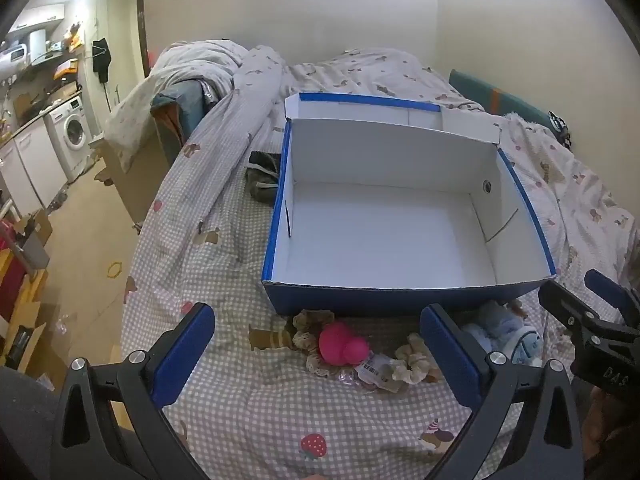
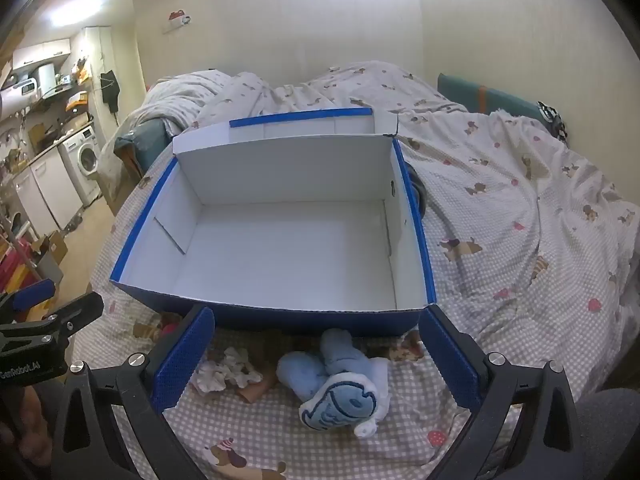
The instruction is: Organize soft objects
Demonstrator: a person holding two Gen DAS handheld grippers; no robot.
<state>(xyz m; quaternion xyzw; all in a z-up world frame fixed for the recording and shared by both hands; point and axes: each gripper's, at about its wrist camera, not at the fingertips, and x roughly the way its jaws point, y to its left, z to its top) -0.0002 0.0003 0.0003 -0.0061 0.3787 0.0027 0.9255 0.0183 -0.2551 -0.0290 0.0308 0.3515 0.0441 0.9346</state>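
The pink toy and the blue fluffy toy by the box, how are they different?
The pink toy is bright pink and looks smooth; the blue plush toy is pale blue, fluffy, with white trim. The pink toy appears smaller and rounder than the blue plush toy. The pink toy lies among frilly scrunchies, in front of the left gripper; the blue one lies before the right gripper. Both lie on the bed outside the empty blue box.

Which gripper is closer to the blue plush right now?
Right. The right gripper is open with the blue plush between its fingers; the left gripper frames the pink toy, the plush beyond its right finger.
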